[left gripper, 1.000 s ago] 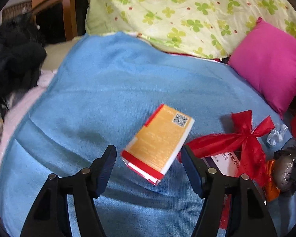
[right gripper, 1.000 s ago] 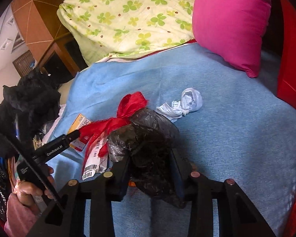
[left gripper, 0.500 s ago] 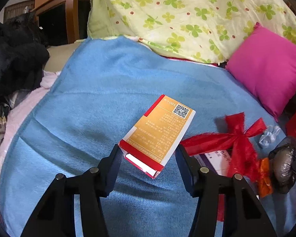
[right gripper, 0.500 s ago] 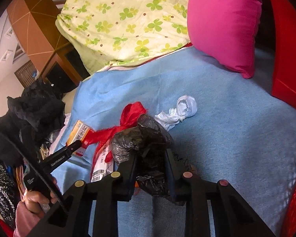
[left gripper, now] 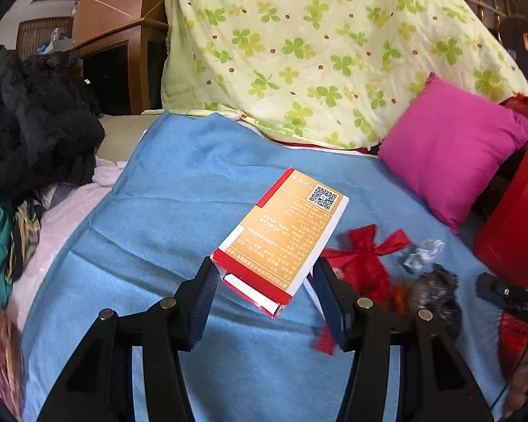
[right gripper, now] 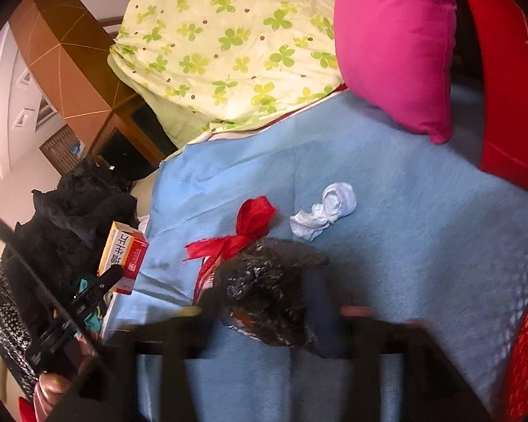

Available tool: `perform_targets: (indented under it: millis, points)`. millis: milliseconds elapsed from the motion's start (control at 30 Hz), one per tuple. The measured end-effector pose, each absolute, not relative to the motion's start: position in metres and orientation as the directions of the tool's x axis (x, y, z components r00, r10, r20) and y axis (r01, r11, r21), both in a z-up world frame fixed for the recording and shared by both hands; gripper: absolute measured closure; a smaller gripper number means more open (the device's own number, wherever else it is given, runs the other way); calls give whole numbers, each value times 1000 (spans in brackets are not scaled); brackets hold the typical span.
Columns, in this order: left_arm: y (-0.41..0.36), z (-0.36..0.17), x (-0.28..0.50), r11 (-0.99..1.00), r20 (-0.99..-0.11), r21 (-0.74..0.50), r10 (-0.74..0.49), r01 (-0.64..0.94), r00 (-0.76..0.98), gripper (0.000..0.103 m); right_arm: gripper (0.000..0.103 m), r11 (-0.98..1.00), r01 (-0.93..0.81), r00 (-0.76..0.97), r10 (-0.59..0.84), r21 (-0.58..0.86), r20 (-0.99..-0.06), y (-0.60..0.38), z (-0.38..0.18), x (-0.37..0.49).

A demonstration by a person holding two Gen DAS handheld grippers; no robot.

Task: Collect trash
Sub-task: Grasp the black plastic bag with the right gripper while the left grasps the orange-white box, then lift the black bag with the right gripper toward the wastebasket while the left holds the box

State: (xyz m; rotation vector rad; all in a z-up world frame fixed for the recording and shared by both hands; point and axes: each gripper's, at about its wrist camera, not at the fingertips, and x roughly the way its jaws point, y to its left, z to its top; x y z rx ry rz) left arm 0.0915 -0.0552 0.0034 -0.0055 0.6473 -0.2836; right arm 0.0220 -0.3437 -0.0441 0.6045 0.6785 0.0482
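My left gripper (left gripper: 264, 281) is shut on an orange and red carton (left gripper: 285, 235) and holds it lifted above the blue blanket (left gripper: 179, 211). The carton also shows in the right wrist view (right gripper: 125, 253), at the left. My right gripper (right gripper: 264, 302) is shut on a crumpled black plastic bag (right gripper: 267, 292) and holds it just above the blanket; the bag shows in the left wrist view (left gripper: 433, 295) too. A red ribbon bow (right gripper: 253, 221) and a crumpled white paper (right gripper: 327, 214) lie on the blanket beyond the bag.
A pink pillow (left gripper: 450, 147) and a clover-print quilt (left gripper: 327, 45) lie at the back. A red bag (left gripper: 517, 218) stands at the right. A pile of black clothes (left gripper: 28, 130) sits at the left. A red mesh basket (right gripper: 524, 351) is at the lower right.
My left gripper closed on the carton and lifted it off the blanket. My right gripper tightened on the black bag and raised and tilted it, with motion blur.
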Motion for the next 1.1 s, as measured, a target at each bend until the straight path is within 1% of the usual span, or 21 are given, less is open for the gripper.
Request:
perform_targets:
  millis: [33,67,200,300,333,367,433,467,567,600,700,767,833,1100]
  points:
    - [-57,4,88,960,-592,-95,-267,263,760,46,20,828,141,797,230,542,-559,-341,-44,21]
    - [-59,4,85,959,-590,-91,-269,268,761,46,20,838,134,800,224,529,-557,-338,-44,23]
    - [-71,6,74,951,-586,-71,-285,302,759,46,20,867,137,760,218,479,-612,-323,-58,40]
    - [-78,6,71,943,-587,-71,-302,324,751,46,21,894,166,724,177,417,-667,-314,-73,56]
    - [-79,5,70,942,-588,-69,-305,329,749,46,22,898,169,721,168,406,-672,-313,-77,58]
    - [-81,5,69,941,-588,-66,-306,333,749,46,32,901,173,719,160,398,-676,-313,-79,60]
    - [-83,7,67,939,-585,-54,-306,341,751,46,43,901,186,706,155,392,-692,-314,-84,65]
    - [-85,7,66,939,-584,-50,-305,342,753,46,49,890,189,708,169,414,-686,-317,-84,65]
    - [-88,12,62,937,-572,-29,-302,348,763,46,56,881,196,711,176,432,-681,-322,-80,62]
    - [-89,14,59,937,-564,-16,-296,348,771,46,57,880,197,715,173,433,-678,-324,-77,59]
    - [-90,20,55,940,-555,-10,-289,341,780,46,58,873,205,729,166,443,-664,-331,-69,52]
    - [-92,23,53,943,-552,-3,-278,332,786,46,58,859,200,744,179,471,-643,-335,-62,45]
    - [-93,26,50,946,-548,11,-266,325,793,46,58,865,187,767,168,466,-619,-336,-49,37]
    - [-110,43,25,941,-507,94,-235,324,829,46,58,885,100,853,158,455,-497,-333,6,-15]
